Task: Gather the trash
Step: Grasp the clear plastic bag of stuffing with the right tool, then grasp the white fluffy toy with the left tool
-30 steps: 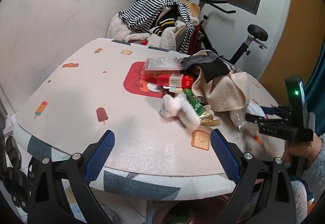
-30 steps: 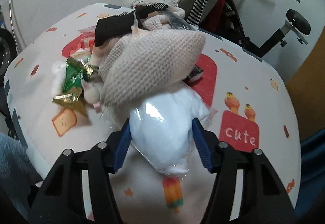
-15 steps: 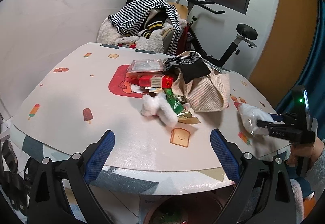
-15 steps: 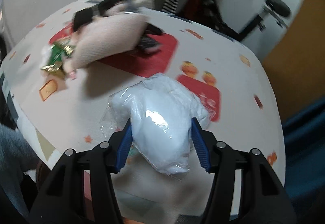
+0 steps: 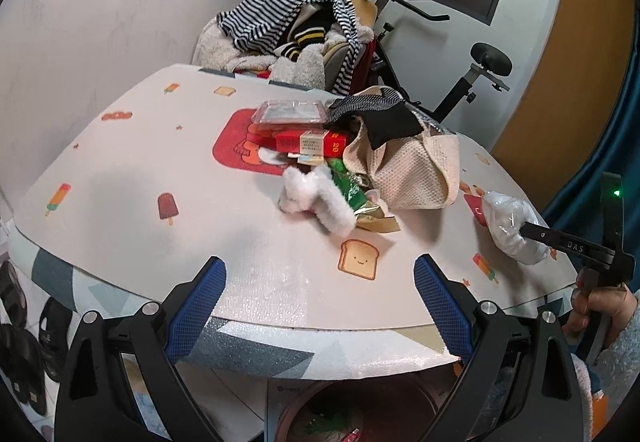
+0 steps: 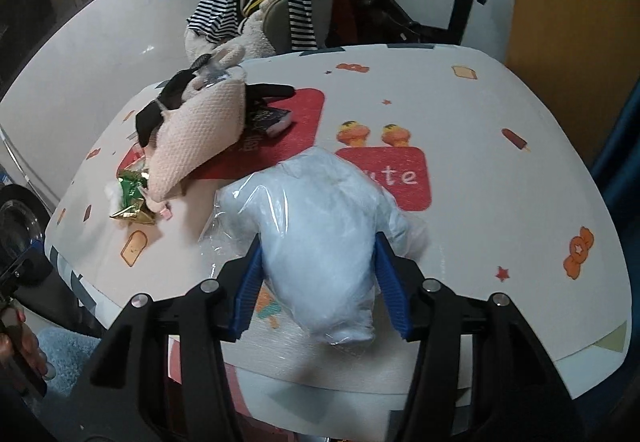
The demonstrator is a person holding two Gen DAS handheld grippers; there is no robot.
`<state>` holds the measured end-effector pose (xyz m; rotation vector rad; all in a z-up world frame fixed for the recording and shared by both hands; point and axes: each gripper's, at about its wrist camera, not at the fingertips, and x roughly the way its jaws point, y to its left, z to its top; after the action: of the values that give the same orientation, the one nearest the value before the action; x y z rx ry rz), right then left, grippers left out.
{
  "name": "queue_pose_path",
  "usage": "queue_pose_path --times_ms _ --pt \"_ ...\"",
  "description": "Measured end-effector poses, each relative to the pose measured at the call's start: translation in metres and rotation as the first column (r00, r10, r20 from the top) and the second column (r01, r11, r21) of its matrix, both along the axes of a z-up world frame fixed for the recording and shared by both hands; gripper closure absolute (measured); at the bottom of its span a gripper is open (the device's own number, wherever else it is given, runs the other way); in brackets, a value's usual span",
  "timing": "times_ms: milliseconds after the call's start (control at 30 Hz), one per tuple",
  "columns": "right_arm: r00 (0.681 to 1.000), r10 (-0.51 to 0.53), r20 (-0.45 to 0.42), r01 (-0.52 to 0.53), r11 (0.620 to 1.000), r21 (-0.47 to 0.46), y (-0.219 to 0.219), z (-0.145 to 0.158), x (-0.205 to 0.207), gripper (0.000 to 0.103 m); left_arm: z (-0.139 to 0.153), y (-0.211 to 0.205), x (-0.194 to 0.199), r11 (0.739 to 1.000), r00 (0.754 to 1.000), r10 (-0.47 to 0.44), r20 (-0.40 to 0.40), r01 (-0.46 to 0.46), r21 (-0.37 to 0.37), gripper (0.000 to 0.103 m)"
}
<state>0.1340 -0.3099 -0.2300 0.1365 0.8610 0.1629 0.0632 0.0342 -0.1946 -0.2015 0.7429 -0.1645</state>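
My right gripper (image 6: 320,282) is shut on a clear plastic bag stuffed with white filling (image 6: 320,226), held just above the table's near edge; the bag also shows in the left wrist view (image 5: 510,226). My left gripper (image 5: 320,298) is open and empty, hovering at the table's front edge. A green and gold wrapper (image 5: 360,201) lies mid-table beside a white fluffy scrap (image 5: 316,195). A bin with trash (image 5: 352,414) stands under the table below my left gripper.
A beige knit bag (image 5: 408,169) with black cloth, a red box (image 5: 312,141) and a clear tray (image 5: 290,111) crowd the table's middle. A chair piled with striped clothes (image 5: 288,25) and an exercise bike (image 5: 460,81) stand behind. Shoes (image 5: 24,342) lie on the floor left.
My right gripper has pulled the white bag away from the knit bag toward the table's near edge. My left gripper has shifted slightly, still open.
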Motion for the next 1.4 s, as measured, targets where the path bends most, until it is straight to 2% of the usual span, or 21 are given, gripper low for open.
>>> queue_pose_path --times_ms 167,200,300,400,567,633,700,867,933,967,1033,1167,1267,1400 --pt "1.0 0.001 0.021 -0.001 1.0 -0.01 0.016 0.001 -0.001 0.049 -0.009 0.006 0.015 0.999 0.999 0.001 -0.042 -0.003 -0.047 0.026" --pt "1.0 0.005 0.024 -0.004 1.0 -0.018 0.019 0.001 -0.002 0.05 -0.011 0.007 0.021 0.998 0.999 0.0 -0.053 -0.004 -0.064 0.029" --pt "1.0 0.017 0.023 -0.017 1.0 -0.026 0.026 -0.001 -0.003 0.05 -0.022 0.013 0.042 0.989 0.993 0.008 -0.115 -0.025 -0.144 0.044" --pt "1.0 0.024 0.017 -0.024 0.999 -0.028 0.03 -0.005 -0.003 0.05 -0.033 0.022 0.065 0.976 0.986 0.05 -0.159 -0.081 -0.201 0.05" --pt "0.999 0.026 0.019 -0.026 0.999 -0.033 0.032 -0.006 -0.004 0.05 -0.045 0.036 0.099 0.941 0.974 0.1 -0.205 -0.16 -0.298 0.051" --pt "0.999 0.027 0.018 -0.026 0.999 -0.034 0.032 -0.006 -0.004 0.05 -0.047 0.039 0.113 0.927 0.968 0.117 -0.223 -0.187 -0.326 0.058" --pt "1.0 0.025 0.017 -0.025 0.999 -0.03 0.032 -0.006 -0.003 0.05 -0.047 0.036 0.123 0.927 0.964 0.127 -0.233 -0.199 -0.317 0.061" --pt "0.999 0.03 0.021 -0.029 0.999 -0.033 0.032 -0.008 -0.004 0.05 -0.055 0.028 0.143 0.943 0.959 0.121 -0.256 -0.191 -0.272 0.063" --pt "0.999 0.029 0.02 -0.028 0.999 -0.032 0.031 -0.007 -0.004 0.05 -0.054 0.026 0.144 0.946 0.968 0.095 -0.231 -0.16 -0.283 0.076" --pt "0.999 0.027 0.019 -0.026 0.999 -0.029 0.031 -0.007 -0.004 0.05 -0.052 0.024 0.144 0.953 0.968 0.092 -0.233 -0.154 -0.261 0.09" --pt "1.0 0.022 0.017 -0.022 0.999 -0.023 0.03 -0.007 -0.003 0.05 -0.047 0.018 0.146 0.975 0.965 0.084 -0.25 -0.131 -0.179 0.092" --pt "1.0 0.014 0.017 -0.013 1.0 -0.02 0.029 -0.006 -0.004 0.05 -0.032 0.016 0.14 0.991 0.974 0.072 -0.217 -0.095 -0.094 0.095" --pt "1.0 0.007 0.016 -0.007 1.0 -0.007 0.028 -0.005 -0.007 0.05 -0.018 0.019 0.133 0.995 0.981 0.063 -0.184 -0.075 -0.06 0.095" --pt "1.0 0.002 0.018 -0.002 1.0 0.005 0.027 -0.002 -0.011 0.05 -0.003 0.029 0.123 0.996 0.986 0.065 -0.155 -0.075 -0.058 0.095"
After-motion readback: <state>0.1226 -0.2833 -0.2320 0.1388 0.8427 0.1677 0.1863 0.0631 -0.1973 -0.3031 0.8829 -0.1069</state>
